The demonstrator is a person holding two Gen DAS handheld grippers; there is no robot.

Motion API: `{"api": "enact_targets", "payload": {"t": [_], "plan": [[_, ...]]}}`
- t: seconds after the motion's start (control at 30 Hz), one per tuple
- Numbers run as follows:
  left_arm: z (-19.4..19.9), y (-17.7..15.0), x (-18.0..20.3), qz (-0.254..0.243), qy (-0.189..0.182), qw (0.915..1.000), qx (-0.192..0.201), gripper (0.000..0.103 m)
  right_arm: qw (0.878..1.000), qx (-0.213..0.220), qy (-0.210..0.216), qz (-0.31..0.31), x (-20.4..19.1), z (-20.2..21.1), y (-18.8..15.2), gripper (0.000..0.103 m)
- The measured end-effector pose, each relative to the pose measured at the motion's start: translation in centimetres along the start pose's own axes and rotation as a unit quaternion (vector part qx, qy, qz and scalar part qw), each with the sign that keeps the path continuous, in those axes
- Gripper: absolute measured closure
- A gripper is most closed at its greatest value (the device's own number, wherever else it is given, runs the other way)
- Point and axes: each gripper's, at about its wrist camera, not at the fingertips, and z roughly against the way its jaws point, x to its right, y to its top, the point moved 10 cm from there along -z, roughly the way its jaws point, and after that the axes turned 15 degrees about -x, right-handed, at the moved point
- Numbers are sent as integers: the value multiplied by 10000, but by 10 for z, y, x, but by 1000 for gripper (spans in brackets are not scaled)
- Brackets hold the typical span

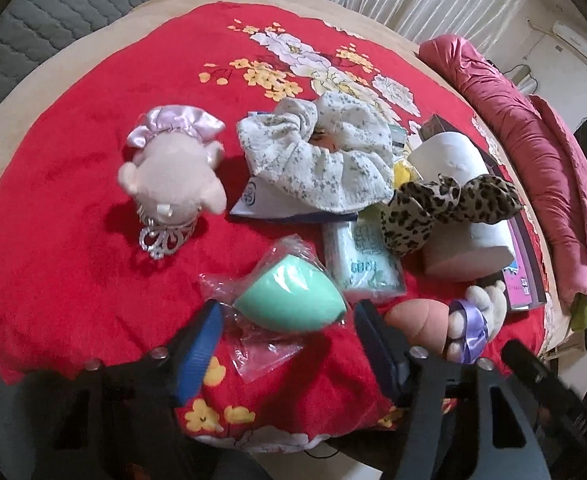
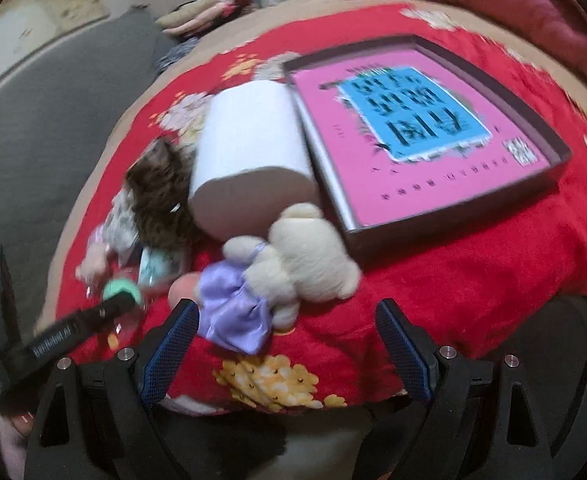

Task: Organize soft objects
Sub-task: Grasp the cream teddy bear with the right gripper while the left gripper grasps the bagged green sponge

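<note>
Soft things lie on a red flowered blanket (image 1: 73,208). My left gripper (image 1: 287,316) is open, its jaws either side of a mint green sponge (image 1: 289,296) in a clear bag. Beyond it lie a pink plush pig (image 1: 173,184) with a tiara, a white floral scrunchie (image 1: 321,156), a leopard scrunchie (image 1: 445,204), a tissue pack (image 1: 367,264) and a peach sponge (image 1: 417,320). My right gripper (image 2: 285,316) is open just before a cream plush bear (image 2: 305,256) in a purple dress. The bear also shows in the left wrist view (image 1: 477,316).
A white foam block (image 2: 249,148) lies behind the bear. A shallow dark box (image 2: 541,184) with a pink bottom sits to its right. A rolled crimson quilt (image 1: 533,148) lines the far edge. The left gripper's body (image 2: 53,340) shows at left.
</note>
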Motion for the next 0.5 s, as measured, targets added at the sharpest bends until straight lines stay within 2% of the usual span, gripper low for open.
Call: {"api": "enact_targets", "payload": {"t": [0.13,0.27,0.33,0.5], "plan": [[-4,2,1,-61,16,10000,-7,40,9969,-262,330,-669,14,-10,6,13],[-5,5,0,-55,-22,10000,33,40,9885,-550,717,-1210,20,-23,9,13],[-7,7,-1,-43,-38,10000,23,40,9878,-610,778,-1207,16,-26,11,13],[-11,7,-1,-50,32,10000,29,40,9939,-399,496,-895,7,-29,25,13]]}}
